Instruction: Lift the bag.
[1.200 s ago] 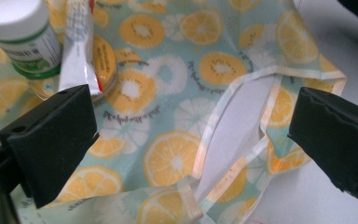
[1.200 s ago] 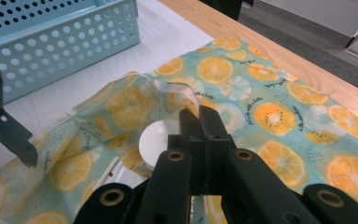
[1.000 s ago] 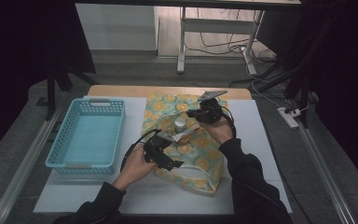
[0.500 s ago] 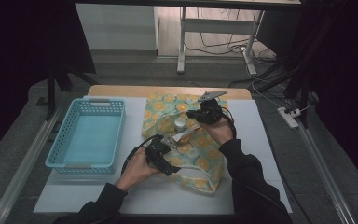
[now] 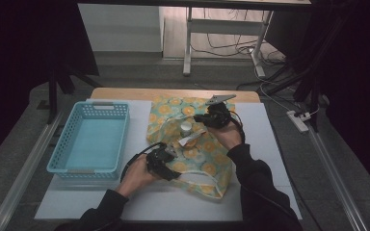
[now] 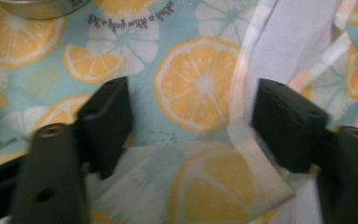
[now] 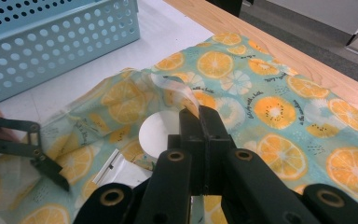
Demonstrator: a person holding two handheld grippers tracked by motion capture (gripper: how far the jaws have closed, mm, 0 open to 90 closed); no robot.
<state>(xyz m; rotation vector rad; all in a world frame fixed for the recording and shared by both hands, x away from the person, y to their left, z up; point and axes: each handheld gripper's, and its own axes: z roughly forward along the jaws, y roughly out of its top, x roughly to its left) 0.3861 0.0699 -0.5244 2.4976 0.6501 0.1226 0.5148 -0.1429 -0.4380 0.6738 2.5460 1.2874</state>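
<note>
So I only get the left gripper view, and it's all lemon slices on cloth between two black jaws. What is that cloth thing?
Observer: It's a lemon-print bag lying on the white table. The left gripper has just been closing its jaws, with a fold of the bag between them.
Operator: Is the other gripper doing anything?
Observer: The right gripper is shut on the bag's far edge and holds it raised.
Operator: Is there stuff in there?
Observer: A small jar with a white lid stands right by that raised edge.
</note>
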